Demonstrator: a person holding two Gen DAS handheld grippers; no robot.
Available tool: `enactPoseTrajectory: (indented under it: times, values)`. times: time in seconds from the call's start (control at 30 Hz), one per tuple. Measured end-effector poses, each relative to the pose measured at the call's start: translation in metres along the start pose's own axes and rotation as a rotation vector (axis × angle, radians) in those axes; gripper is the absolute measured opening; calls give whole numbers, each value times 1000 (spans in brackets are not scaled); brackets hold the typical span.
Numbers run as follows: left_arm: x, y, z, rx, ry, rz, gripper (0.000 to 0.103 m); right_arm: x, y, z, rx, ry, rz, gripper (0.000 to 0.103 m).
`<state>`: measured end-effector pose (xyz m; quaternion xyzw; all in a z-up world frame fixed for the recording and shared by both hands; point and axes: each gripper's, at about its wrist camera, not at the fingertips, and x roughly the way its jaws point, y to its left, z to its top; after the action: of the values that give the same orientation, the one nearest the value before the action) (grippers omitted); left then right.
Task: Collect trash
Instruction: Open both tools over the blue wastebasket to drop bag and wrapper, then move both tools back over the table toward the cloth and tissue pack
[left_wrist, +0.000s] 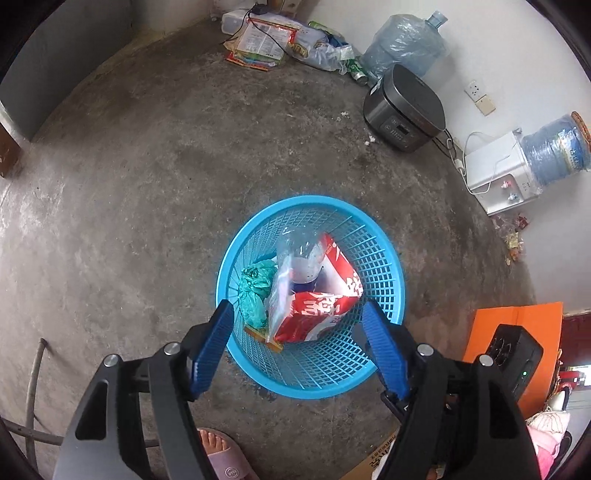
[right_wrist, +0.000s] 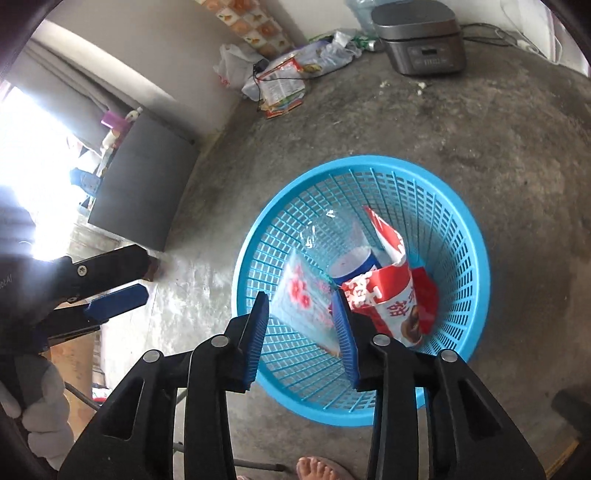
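Note:
A blue mesh basket (left_wrist: 225, 273) (right_wrist: 369, 160) stands on the concrete floor. In it lie a red and white snack bag (left_wrist: 317, 314) (right_wrist: 391, 295), a clear plastic bottle (left_wrist: 299, 254) (right_wrist: 351, 258), a crumpled green bag (left_wrist: 253, 291) and a pale wrapper with pink flowers (right_wrist: 303, 299). My left gripper (left_wrist: 301, 347) hangs open over the basket's near rim, nothing between its pads. My right gripper (right_wrist: 301, 339) is open above the basket, with the flowered wrapper lying below its gap. In the right wrist view, the left gripper (right_wrist: 122, 284) shows at the left edge.
A dark rice cooker (left_wrist: 404, 107), a water jug (left_wrist: 402, 44) and a white dispenser (left_wrist: 498, 173) line the wall. Wrappers and bags (left_wrist: 273, 40) are piled at the back, with small wrappers (left_wrist: 515, 240) at right. An orange board (left_wrist: 517, 321) and a slippered foot (left_wrist: 218, 454) are close by.

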<state>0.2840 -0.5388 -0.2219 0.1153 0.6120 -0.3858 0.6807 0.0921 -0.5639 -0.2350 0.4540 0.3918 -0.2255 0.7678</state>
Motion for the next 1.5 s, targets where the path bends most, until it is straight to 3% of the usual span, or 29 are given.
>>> enactPoseTrajectory:
  times: [0.2, 0.43, 0.73, 0.9, 1.03, 1.33, 1.5]
  values:
    - [-52, -10, 4, 23, -90, -13, 70, -31, -7, -4, 73, -29, 24, 38]
    - [-168, -22, -22, 109, -285, -44, 74, -97, 28, -26, -20, -116, 40, 46]
    - [-323, -20, -115, 142, -599, -19, 91, -180, 95, -49, -249, -259, 14, 70]
    - [-380, 0, -176, 108, -733, 27, 97, -217, 130, -67, -375, -363, 7, 94]
    - [-410, 28, -221, 61, -773, 46, 97, -233, 155, -89, -464, -404, -3, 95]
    - [-451, 113, -320, -130, -825, 152, 97, -219, 209, -146, -736, -310, -58, 95]
    - [-478, 154, -378, -242, -867, 271, 97, -214, 228, -161, -776, -236, 60, 95]
